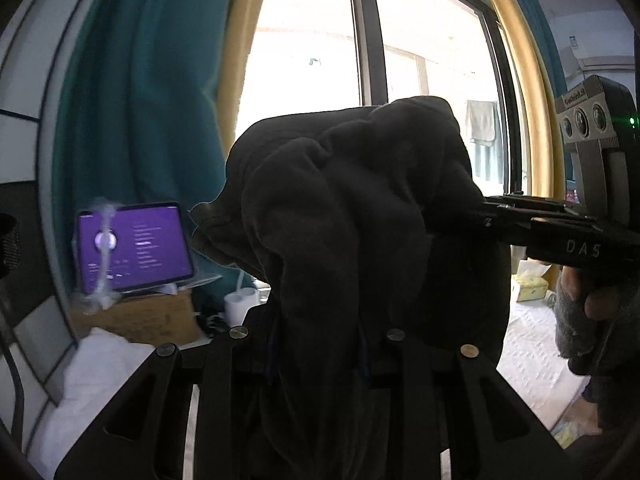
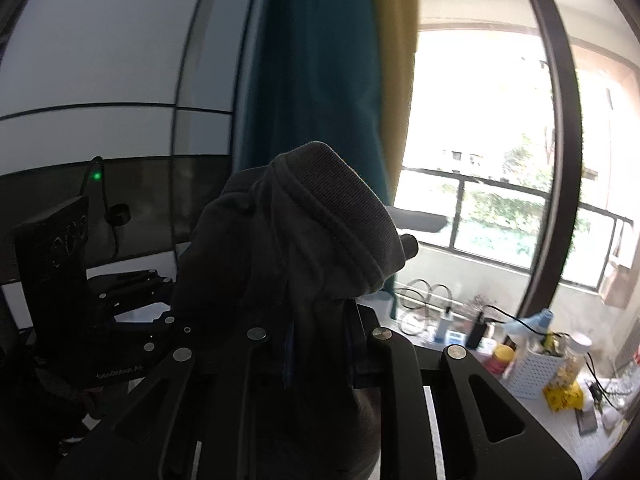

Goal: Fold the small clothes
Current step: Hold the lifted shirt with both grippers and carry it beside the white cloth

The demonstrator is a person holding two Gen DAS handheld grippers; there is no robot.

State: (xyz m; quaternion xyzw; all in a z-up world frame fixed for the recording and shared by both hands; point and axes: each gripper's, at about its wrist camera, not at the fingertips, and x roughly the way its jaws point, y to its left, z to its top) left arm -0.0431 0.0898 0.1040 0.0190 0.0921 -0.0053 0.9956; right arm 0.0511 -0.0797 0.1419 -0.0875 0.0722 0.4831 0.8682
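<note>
— Where was the dark cloth [image 1: 360,208]?
— Up in the air by the window [image 1: 312,40]. The left gripper [image 1: 320,344] pinched one part, the right gripper [image 2: 316,340] pinched its ribbed cuff [image 2: 340,208].

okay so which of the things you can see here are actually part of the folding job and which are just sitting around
Part of the job:
- dark garment, bunched and held up
- left gripper, fingers closed on it
- right gripper, fingers closed on it

Just lying about:
- tablet with purple screen
- cardboard box
- white basket
- yellow packet
</note>
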